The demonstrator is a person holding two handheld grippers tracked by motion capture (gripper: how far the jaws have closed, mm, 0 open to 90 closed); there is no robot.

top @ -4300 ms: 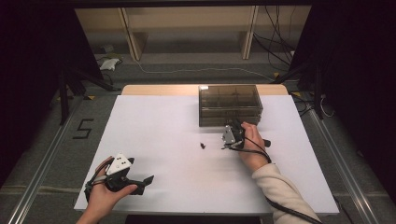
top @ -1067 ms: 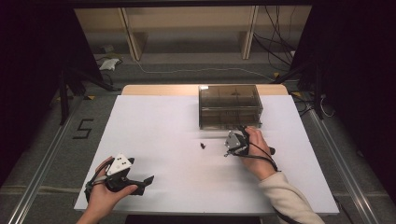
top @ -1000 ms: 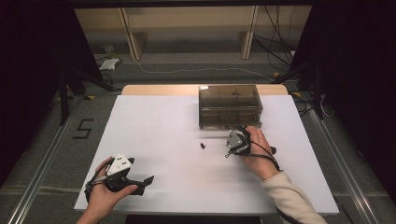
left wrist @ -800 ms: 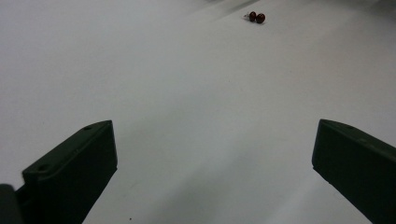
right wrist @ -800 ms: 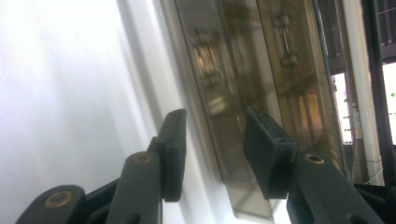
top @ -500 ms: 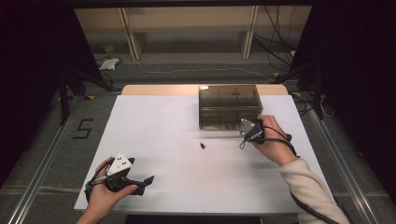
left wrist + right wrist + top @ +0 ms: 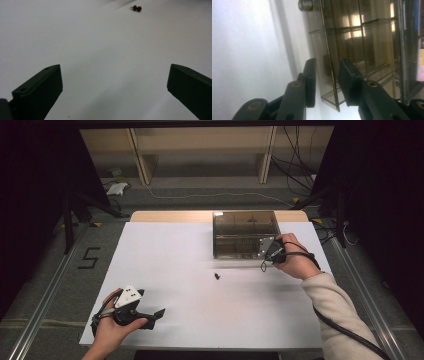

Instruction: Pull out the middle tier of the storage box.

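A smoky see-through box (image 7: 245, 232) with inner compartments stands at the far right of the white table top (image 7: 175, 250). My right gripper (image 7: 267, 251) is at its near right corner. In the right gripper view its jaws (image 7: 327, 72) straddle a thin smoky front panel (image 7: 328, 50) of the box; they have just been closing, with slim gaps still showing on both sides. A small dark-red pair of beads (image 7: 217, 276) lies mid-table, also far ahead in the left gripper view (image 7: 137, 8). My left gripper (image 7: 150, 316) rests open at the near left, nothing between its jaws (image 7: 113, 82).
A round knob (image 7: 305, 5) sits at the panel's far end. A shelf unit (image 7: 200, 150) and cables lie on the floor beyond the table. A "5" mark (image 7: 89, 258) is on the floor at left. A cable trails from my right hand.
My right hand has moved right and away from the beads to the box's front corner, rising a little. The left hand and gripper have stayed put.
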